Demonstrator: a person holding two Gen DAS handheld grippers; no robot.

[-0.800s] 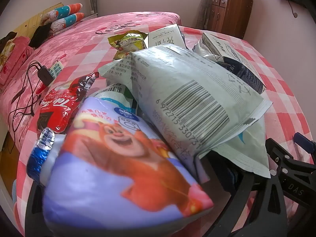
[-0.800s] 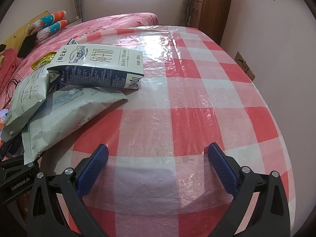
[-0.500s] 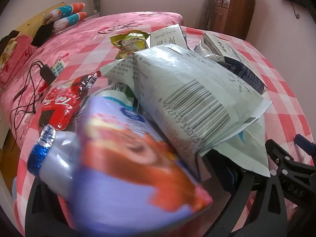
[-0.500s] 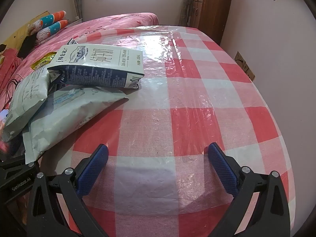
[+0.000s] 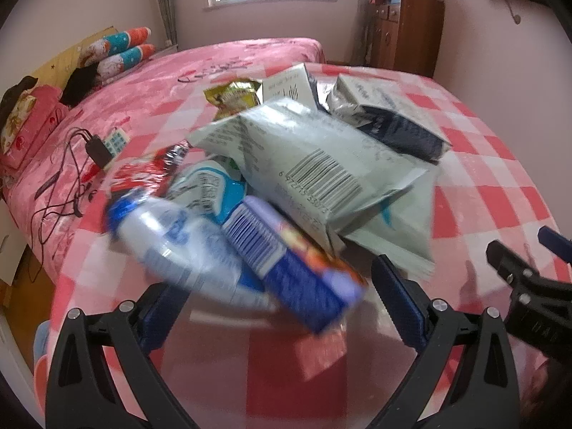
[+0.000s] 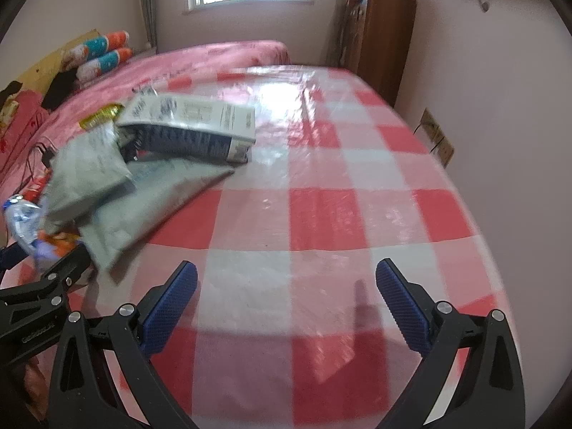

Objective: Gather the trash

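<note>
A pile of trash lies on the red-and-white checked table [image 5: 500,193]. It holds a pale green bag with a barcode [image 5: 314,164], a dark blue milk carton [image 5: 389,118], a yellow-green snack bag [image 5: 232,96] and a red wrapper [image 5: 143,175]. Nearest, both blurred, are a plastic bottle with a blue cap [image 5: 171,246] and a purple snack bag [image 5: 286,261]. My left gripper [image 5: 282,307] is open, and the purple bag's near end lies between its fingers without touching the pads. My right gripper [image 6: 286,286] is open over bare cloth, right of the carton [image 6: 193,125] and green bags [image 6: 93,164].
A pink bed [image 5: 143,82] runs along the table's left side, with a charger and cables [image 5: 96,150] and pillows [image 5: 121,50] on it. A wooden cabinet [image 6: 379,35] stands at the far right by the wall. Each gripper shows at the edge of the other's view.
The purple bag, which filled the left view close up, now lies lower and flipped to its barcode side, beside the bottle. Both views have pulled back, and the left fingers now show.
</note>
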